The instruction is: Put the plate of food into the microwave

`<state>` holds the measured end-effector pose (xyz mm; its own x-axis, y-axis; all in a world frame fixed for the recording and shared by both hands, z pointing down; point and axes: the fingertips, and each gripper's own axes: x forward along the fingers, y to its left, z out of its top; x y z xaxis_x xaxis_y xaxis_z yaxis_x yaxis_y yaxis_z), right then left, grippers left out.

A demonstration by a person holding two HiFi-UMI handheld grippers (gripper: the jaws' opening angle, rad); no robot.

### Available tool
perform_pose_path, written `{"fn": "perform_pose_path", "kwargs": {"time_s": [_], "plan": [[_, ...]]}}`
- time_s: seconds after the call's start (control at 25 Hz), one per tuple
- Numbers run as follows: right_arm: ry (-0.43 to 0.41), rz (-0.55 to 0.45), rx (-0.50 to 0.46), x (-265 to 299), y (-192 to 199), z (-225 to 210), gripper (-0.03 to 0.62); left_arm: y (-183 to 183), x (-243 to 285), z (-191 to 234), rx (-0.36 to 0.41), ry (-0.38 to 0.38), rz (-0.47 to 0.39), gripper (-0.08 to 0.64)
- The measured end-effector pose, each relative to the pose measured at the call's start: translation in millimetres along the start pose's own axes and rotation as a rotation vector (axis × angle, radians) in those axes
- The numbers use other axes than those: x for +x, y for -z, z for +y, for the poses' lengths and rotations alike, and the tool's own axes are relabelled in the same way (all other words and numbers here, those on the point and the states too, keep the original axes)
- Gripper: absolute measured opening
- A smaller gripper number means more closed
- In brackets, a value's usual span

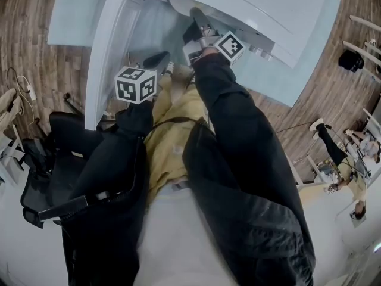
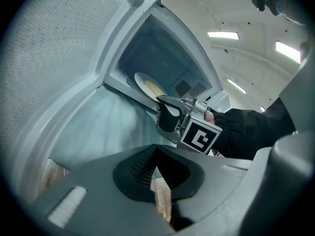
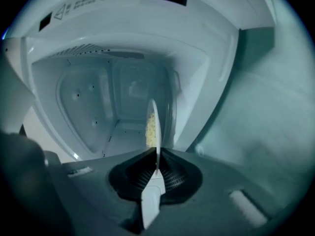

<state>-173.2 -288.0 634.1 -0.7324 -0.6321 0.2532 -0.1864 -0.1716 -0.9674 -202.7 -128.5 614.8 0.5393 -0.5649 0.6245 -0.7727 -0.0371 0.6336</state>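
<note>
A white plate [image 3: 154, 119] with yellow food [image 3: 150, 127] on it shows edge-on between the jaws of my right gripper [image 3: 156, 167], which is shut on its rim. The plate [image 2: 146, 86] is inside the open microwave [image 3: 118, 97], above its floor. In the head view the right gripper [image 1: 198, 18] reaches into the microwave [image 1: 250, 8], where the plate [image 1: 177, 3] shows as a pale disc. My left gripper [image 2: 156, 165] is shut with nothing in it. It hangs lower, in front of the oven beside the open door [image 2: 59, 58]; from there the right gripper [image 2: 166, 103] is in view.
The microwave door [image 1: 107, 52] stands open to the left. Below it is a black office chair [image 1: 53, 159]. Wooden floor [image 1: 71, 64] surrounds the pale counter [image 1: 309, 58]. A person [image 1: 339, 165] stands at the far right.
</note>
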Motion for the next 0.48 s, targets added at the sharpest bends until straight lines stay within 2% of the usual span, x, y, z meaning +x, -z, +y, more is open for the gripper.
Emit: {"fn": "perform_pose_path", "kwargs": {"time_s": [0.08,0.32,0.4,0.48], "plan": [[-0.014,0.002,-0.008,2.6,1.6,1.9,0.015,1.1,0.1,0.8,-0.004,-0.001,0.000,-0.008],[0.019,0.016,-0.023,1.9,5.1,5.2,0.025,5.8,2.5,-0.6,-0.008,0.000,0.006,-0.008],[0.022,0.035,-0.036,-1.0,6.5,6.3,0.062,7.4,3.0,-2.4,-0.009,0.002,0.009,-0.008],[0.025,0.058,-0.054,-4.4,8.9,7.1,0.072,9.2,3.7,-4.6,-0.007,0.004,0.013,-0.008]]}}
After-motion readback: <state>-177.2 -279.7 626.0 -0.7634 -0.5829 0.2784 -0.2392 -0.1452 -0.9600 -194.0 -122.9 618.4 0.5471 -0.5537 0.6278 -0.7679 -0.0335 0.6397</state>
